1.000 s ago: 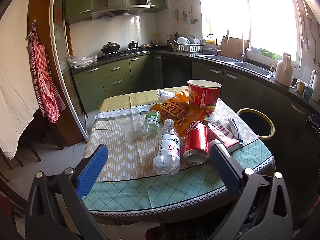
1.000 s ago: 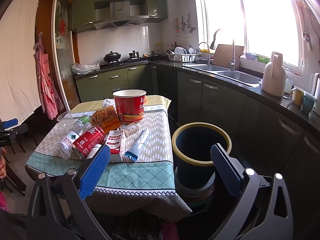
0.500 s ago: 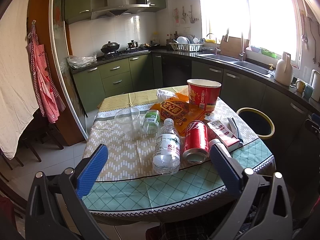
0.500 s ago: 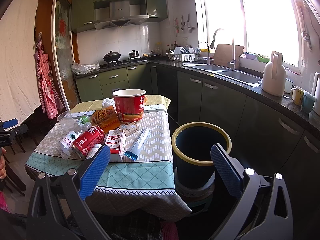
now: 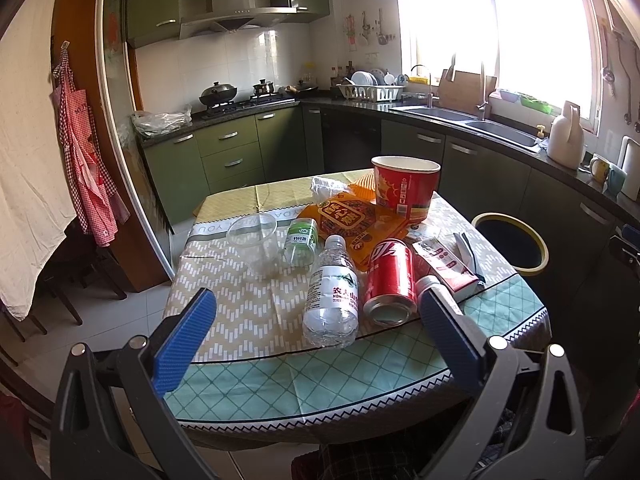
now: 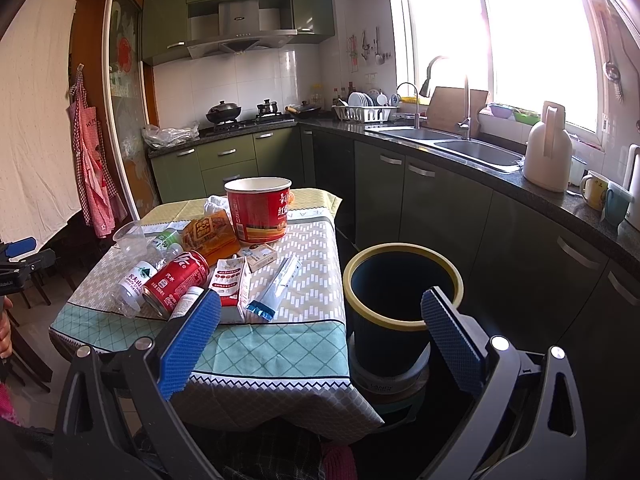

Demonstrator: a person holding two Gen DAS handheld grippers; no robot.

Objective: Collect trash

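Bin (image 6: 403,280) beside table (image 6: 256,344), interior dark; both claws spread

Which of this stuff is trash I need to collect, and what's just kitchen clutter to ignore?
Job items: water bottle, red can, clear plastic cup, orange snack bag, red paper bucket, carton, bin.

Ignore: white jug, dish rack, apron.

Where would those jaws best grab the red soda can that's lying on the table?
Across the middle of the red soda can: it lies on its side, its end toward the left gripper. Come from above, jaws straddling the round body, though the water bottle and small bottle crowd both sides.
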